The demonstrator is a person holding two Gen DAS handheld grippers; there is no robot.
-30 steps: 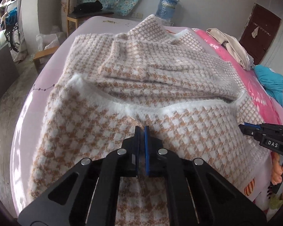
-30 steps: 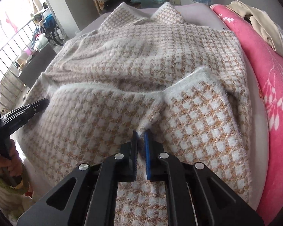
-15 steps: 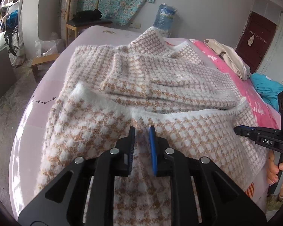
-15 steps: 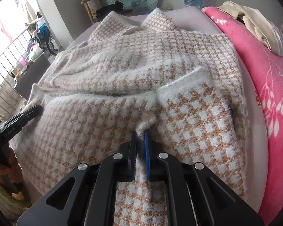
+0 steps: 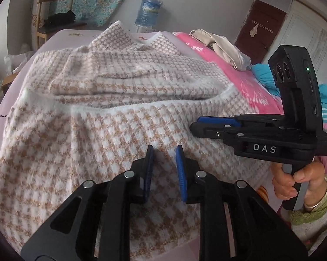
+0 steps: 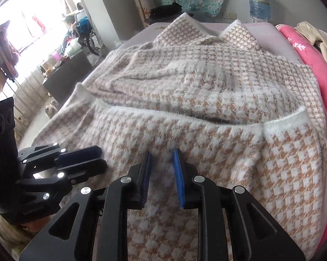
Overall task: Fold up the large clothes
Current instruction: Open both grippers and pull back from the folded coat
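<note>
A large fuzzy sweater in a tan and white check lay spread across the bed, its lower part folded up over the body so that the white hem band ran across the garment about midway between the near edge of the bed and the far one. The collar points sat toward the far edge, near a water jug standing by the wall. The left gripper hovered over the folded part near the bed's near edge; its jaws had just been opening and stood slightly apart, with nothing clamped between the blue pads, only the knit lying below them. The right gripper was in the same state: jaws just parted, pads clear of the fabric, no cloth pinched. In the left wrist view the right gripper showed from the side at the sweater's right edge, gripped by a hand in a green cuff. A pink blanket lay along the right side of the bed, with a beige garment on top of it. A wooden chair stood beyond the far edge.
</note>
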